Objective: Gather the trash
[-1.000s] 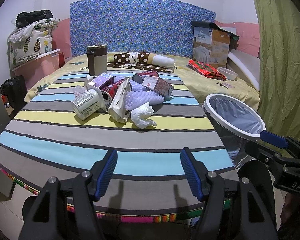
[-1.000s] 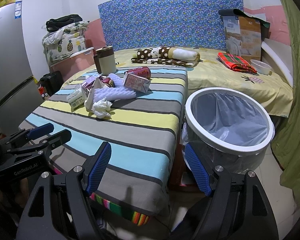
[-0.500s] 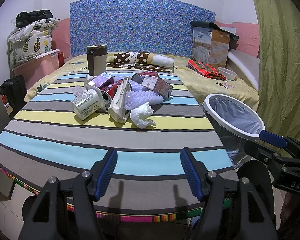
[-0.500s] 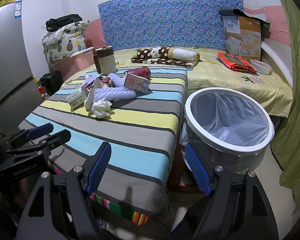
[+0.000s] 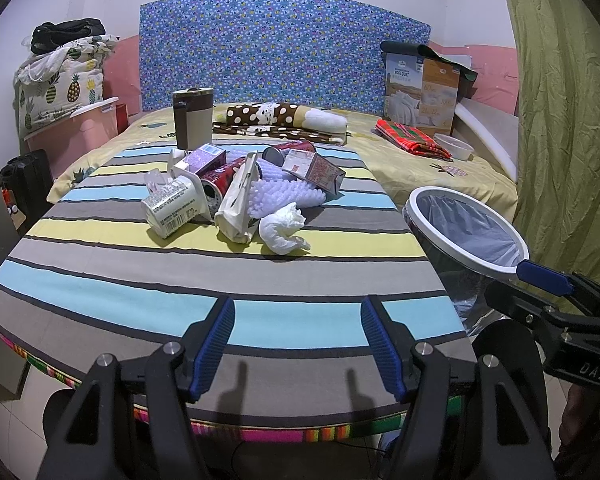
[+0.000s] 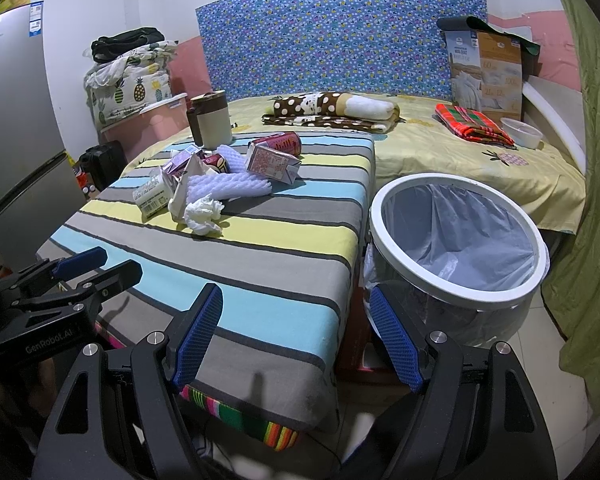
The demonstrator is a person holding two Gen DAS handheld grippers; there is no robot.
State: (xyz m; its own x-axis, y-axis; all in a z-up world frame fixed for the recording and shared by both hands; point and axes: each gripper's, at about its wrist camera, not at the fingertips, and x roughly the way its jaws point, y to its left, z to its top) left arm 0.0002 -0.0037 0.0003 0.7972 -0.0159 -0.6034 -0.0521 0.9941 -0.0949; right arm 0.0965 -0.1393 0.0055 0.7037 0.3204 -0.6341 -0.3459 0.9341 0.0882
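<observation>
Jaws of left gripper (image 5: 295,344) and right gripper (image 6: 296,336) spread wide, empty, ready. Crumpled tissue (image 5: 284,229) nearest, 12 o'clock; trash bin (image 6: 458,240) at 2 o'clock beside table (image 5: 100,280) for short drops.

The right gripper (image 6: 294,336) hangs wide apart and empty over the striped table's (image 6: 260,264) near corner, a lined white-rimmed bin (image 6: 458,240) beside it; crumpled tissue (image 6: 203,215), cartons and cans lie heaped farther back.

We see matt striped cloth on the table (image 5: 228,276), crumpled soft paper tissue (image 5: 283,229), glossy printed card cartons (image 5: 314,170), shiny metal cans (image 5: 220,178), thin translucent plastic liner (image 6: 456,232) in smooth white bin rim (image 6: 452,286); grippers' pads (image 5: 216,338) ribbed blue rubber-like, w/ matt black frames.
</observation>
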